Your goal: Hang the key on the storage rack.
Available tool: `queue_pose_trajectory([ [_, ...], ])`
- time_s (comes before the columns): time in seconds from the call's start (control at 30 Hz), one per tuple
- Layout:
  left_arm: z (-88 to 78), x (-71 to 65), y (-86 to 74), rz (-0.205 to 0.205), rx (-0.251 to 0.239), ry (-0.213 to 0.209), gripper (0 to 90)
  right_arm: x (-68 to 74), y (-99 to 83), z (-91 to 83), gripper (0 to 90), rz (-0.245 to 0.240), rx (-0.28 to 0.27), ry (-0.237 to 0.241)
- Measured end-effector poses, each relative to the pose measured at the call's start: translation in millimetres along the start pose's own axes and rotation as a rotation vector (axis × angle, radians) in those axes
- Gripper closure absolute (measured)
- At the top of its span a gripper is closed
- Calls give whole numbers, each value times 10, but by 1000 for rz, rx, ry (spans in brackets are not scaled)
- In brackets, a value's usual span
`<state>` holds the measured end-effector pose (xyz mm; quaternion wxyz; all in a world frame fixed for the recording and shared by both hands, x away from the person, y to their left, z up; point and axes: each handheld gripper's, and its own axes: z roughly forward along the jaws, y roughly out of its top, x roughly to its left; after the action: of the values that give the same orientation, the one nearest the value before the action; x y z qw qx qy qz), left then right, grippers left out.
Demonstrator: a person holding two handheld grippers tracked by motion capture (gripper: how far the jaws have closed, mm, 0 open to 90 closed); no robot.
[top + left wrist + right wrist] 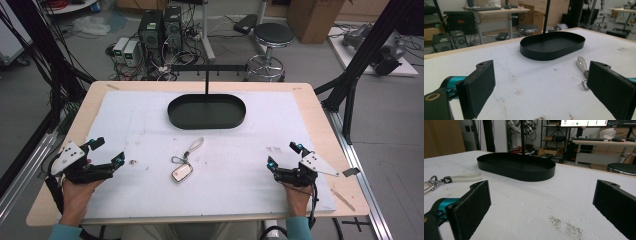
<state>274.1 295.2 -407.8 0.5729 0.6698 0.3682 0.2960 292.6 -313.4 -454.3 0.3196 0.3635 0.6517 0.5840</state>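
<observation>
Trouble could come from the key fob (182, 172) lying flat on the white surface (250, 190) between your two claws, left (111, 151) and right (283, 155), both wide open and empty: your pads may skid it away or snag only its strap (195, 146).

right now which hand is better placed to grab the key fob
Left, marginally. The key fob lies slightly nearer the left gripper, whose open fingers face it with bare mat between. The right gripper sits a bit farther off.
</observation>
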Motion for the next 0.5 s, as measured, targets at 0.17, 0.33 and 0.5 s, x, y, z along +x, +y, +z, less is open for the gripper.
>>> queue_pose_trajectory([
  [0.17, 137, -37, 294, 42, 67, -41, 88, -2, 0, 0, 8, -5, -1, 1],
  [0.33, 259, -67, 469, 60, 121, -76, 88, -3, -1, 0, 9, -9, 0, 0],
  [0.5, 444, -118, 676, 92, 197, -113, 88, -3, -1, 0, 8, -9, 0, 1],
])
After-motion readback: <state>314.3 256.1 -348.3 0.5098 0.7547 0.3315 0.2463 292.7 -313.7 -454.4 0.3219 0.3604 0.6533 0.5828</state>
